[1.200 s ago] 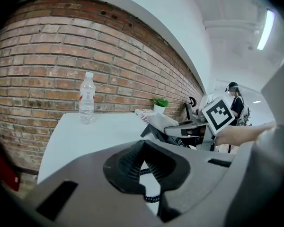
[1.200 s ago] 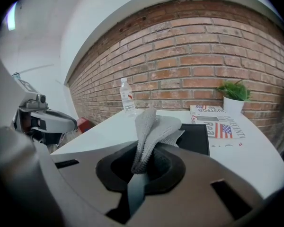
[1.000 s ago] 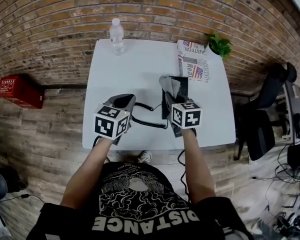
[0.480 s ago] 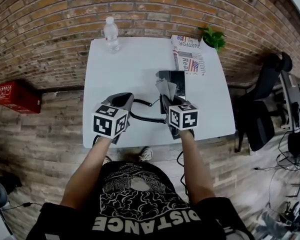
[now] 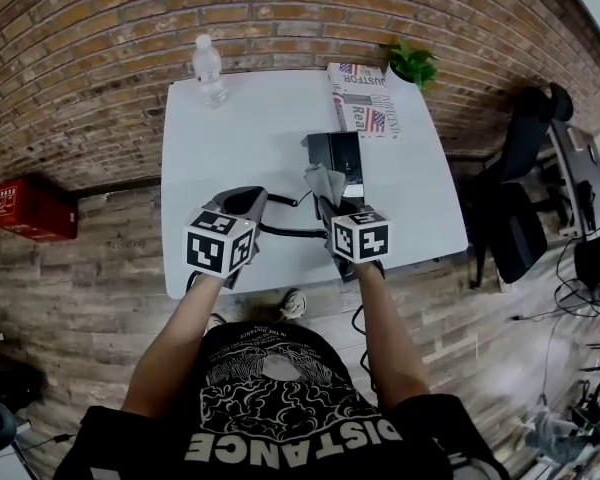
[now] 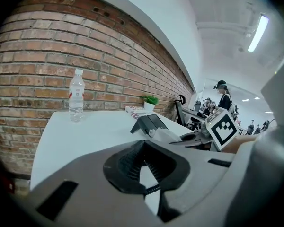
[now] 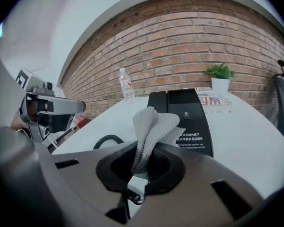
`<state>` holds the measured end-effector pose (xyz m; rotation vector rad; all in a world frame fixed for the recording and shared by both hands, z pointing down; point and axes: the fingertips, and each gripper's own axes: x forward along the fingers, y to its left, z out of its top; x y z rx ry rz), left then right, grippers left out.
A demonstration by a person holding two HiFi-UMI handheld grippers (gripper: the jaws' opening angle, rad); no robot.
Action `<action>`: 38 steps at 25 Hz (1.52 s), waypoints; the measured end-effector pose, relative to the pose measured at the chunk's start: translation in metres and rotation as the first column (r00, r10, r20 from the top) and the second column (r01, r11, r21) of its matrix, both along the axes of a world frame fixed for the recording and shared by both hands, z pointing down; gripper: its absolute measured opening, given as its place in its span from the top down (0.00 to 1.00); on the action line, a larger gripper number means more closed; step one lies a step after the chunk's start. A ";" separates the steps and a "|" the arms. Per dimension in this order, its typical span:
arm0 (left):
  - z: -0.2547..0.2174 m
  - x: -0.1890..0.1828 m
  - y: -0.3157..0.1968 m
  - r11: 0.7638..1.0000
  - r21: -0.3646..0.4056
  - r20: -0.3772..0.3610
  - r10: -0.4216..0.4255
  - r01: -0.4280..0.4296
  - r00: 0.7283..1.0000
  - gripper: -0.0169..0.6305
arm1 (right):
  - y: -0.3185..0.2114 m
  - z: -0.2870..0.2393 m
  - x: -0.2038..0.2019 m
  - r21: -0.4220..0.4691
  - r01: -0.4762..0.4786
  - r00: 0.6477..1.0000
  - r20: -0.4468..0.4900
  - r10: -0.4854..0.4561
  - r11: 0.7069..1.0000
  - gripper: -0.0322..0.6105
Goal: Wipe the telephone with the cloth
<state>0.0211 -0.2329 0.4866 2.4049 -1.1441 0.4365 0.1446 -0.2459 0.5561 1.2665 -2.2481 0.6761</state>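
Brick backs a white table (image 5: pixel 230 143) whose far edge meets the wall, and a red box (image 5: pixel 30 208) sits on the wood floor off its left side. A bottle (image 5: pixel 208 68) stands at the far left corner, well clear of the work. Over the near edge, left of middle, the left gripper (image 6: pixel 142 148) hovers with its ribbed jaws drawn together at the tips and nothing between them. It seems kept close as a spare, ready to steady the set if needed. A coiled cord (image 5: pixel 285 231) loops across the near part of the table between the two grippers, slack enough that a sweep might snag it. The right gripper (image 7: pixel 144 152) is clamped on the cloth (image 7: pixel 154 126), pinched low so a loose fold stands up beyond the jaws, which leaves free fabric to drag over a surface. Just beyond that fold is the telephone (image 7: pixel 189 112), black and sloped, right of the table's centre with its face toward the person. Whether the cloth touches it I cannot tell, so the wiping looks about to begin. A newspaper (image 5: pixel 363 103) lies at the far right corner beside a plant (image 5: pixel 412 63), and a chair (image 5: pixel 515 233) stands off the right edge.
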 end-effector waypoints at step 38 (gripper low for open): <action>0.008 0.002 -0.005 1.000 -0.013 -0.007 0.022 -0.022 1.000 0.96 | -0.022 -0.070 0.008 0.148 0.004 1.000 0.008 -0.005 0.989 0.93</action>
